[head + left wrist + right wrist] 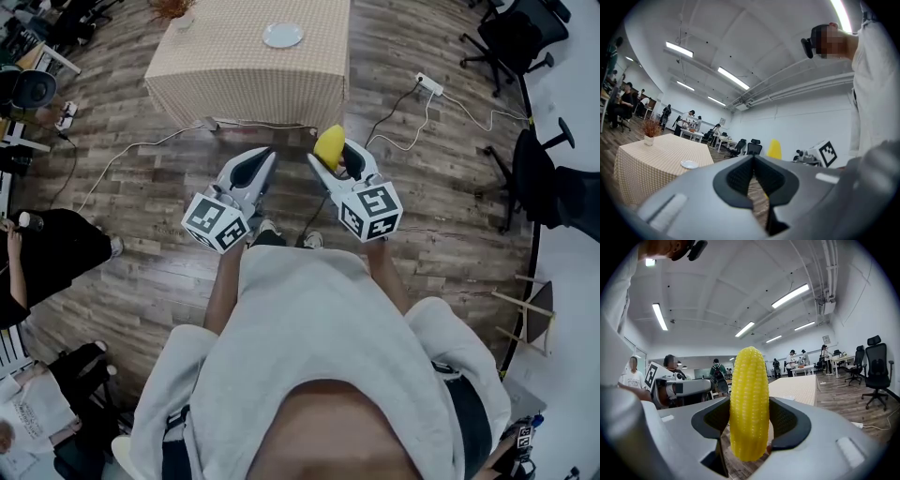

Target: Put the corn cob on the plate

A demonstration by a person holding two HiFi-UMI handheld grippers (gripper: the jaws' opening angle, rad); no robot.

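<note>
Head view shows the right gripper [336,155] closed on the corn cob [328,147], carried in the air above the wooden floor [441,216], well apart from the bench [244,70]. I read the right gripper view the same way: the jaws stand wide with both pads pressed on the cob's sides, the cob upright, its tip above the jaws and its blunt end below them. The left gripper [265,155] travels just beside it, jaws together with nothing between them. The plate [282,36] lies empty on the checked cloth towards the far edge of the bench, with a potted plant [173,9] at the corner. I judge the task to be in its carrying stage, placement not yet begun. Risks noted: the cob is round and tapered and is held across a short band of its length, so a jolt could make it pivot or slide down through the pads. A white cable [141,150] runs across the floor before the bench and could catch a foot. The plate is small and shallow and sits far in, which calls for a long reach; released upright or from too high, the cob would likely topple and roll off onto the cloth.
</note>
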